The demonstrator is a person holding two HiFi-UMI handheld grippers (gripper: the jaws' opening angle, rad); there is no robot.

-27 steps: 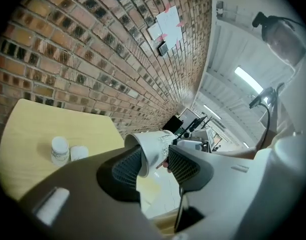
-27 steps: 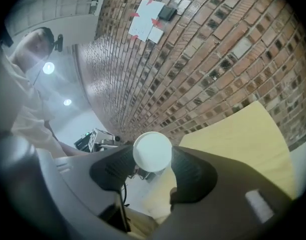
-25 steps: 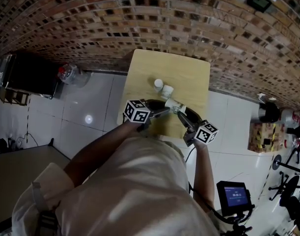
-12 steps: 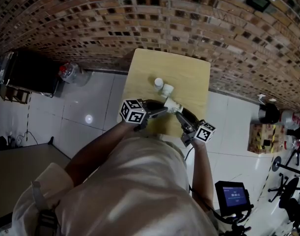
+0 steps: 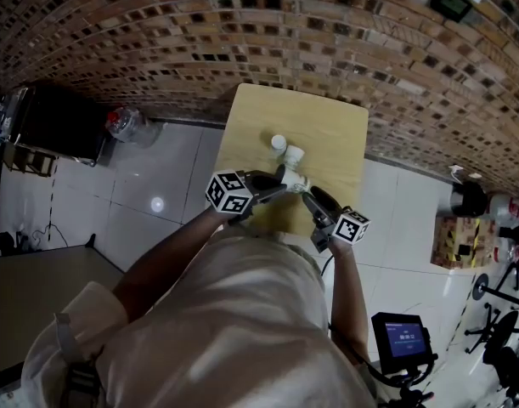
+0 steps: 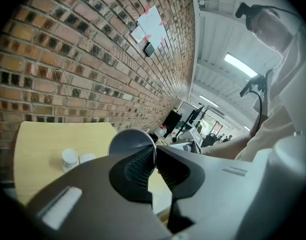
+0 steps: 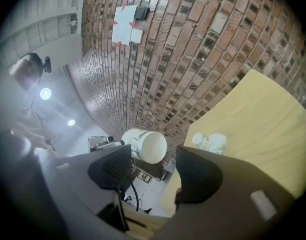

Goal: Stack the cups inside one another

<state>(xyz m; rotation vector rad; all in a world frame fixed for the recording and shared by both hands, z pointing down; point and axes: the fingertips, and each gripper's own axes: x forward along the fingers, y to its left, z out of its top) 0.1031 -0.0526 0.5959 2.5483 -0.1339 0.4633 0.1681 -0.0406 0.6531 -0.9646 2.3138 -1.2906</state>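
Nearest the person, the left gripper [image 5: 282, 181] is clamped on the held cup [image 5: 296, 181]. Its own view shows the two ribbed pads pinching the cup's rim [image 6: 131, 141], having just closed on it. One pad is inside the grey mouth and one outside. The cup lies roughly on its side in the air over the near part of the table [image 5: 335, 143], with its mouth turned toward the left gripper. The right gripper [image 5: 311, 197] faces it from the other side, jaws spread wide and just opened further. Nothing stands between its pads. In its own view the cup's white base [image 7: 145, 145] shows just past the jaw tips, apart from them. Farther along the table, two cups [image 5: 285, 149] stand just beside each other, mid-surface. Contact between them cannot be determined. Beyond the table's far edge runs a brick wall [image 5: 242, 32].
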